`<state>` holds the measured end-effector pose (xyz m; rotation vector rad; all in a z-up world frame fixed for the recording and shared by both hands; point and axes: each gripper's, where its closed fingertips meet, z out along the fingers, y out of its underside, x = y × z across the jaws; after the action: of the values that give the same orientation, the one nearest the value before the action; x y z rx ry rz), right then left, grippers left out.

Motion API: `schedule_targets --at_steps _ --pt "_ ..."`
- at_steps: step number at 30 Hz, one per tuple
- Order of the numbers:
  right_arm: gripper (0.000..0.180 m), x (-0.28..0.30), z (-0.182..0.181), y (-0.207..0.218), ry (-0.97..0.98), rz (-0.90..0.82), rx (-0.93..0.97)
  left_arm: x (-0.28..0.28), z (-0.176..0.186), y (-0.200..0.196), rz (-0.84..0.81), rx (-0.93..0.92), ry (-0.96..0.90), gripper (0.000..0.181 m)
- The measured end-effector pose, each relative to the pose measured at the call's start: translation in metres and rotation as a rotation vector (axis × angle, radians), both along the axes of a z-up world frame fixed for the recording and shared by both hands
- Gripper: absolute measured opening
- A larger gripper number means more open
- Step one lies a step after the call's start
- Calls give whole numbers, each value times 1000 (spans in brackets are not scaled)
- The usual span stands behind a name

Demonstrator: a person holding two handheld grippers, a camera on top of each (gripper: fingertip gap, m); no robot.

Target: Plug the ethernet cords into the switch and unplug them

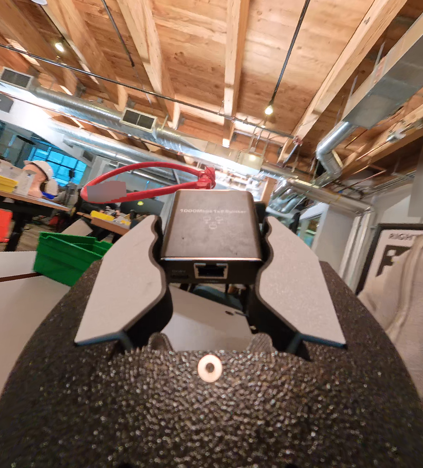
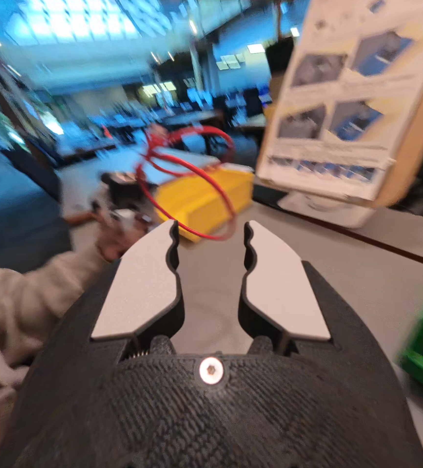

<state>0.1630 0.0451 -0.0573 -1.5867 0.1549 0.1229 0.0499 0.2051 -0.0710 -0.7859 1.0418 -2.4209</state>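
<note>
Left tongs (image 1: pixel 211 243) pinching black switch (image 1: pixel 211 228), far ports hidden, right tongs (image 2: pixel 211 228) spread, red cord (image 2: pixel 187 182) blurred

Wooden beam ceiling (image 1: pixel 154 50), silver ducts (image 1: pixel 99 111), blue-lit windows (image 1: pixel 61 164), grey tables (image 1: pixel 7 316).

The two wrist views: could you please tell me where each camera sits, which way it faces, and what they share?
Left wrist view: on the left gripper, tilted up toward wooden ceiling beams; its fingers clamp the black switch; a sleeve shows at right.
Right wrist view: on the right gripper, looking low across the grey table toward a yellow bin; fingers apart, empty; the other hand's sleeve shows at left.
Shared: the red ethernet cord looping from the switch.
</note>
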Motion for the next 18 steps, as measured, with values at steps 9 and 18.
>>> schedule_targets --at_steps 9,18 --pt "35 -101 -12 69 180 173 26 11 -14 -25 287 443 -4 74" --pt "33 -108 -13 90 583 274 262 13 -20 -58 413 776 -67 75"
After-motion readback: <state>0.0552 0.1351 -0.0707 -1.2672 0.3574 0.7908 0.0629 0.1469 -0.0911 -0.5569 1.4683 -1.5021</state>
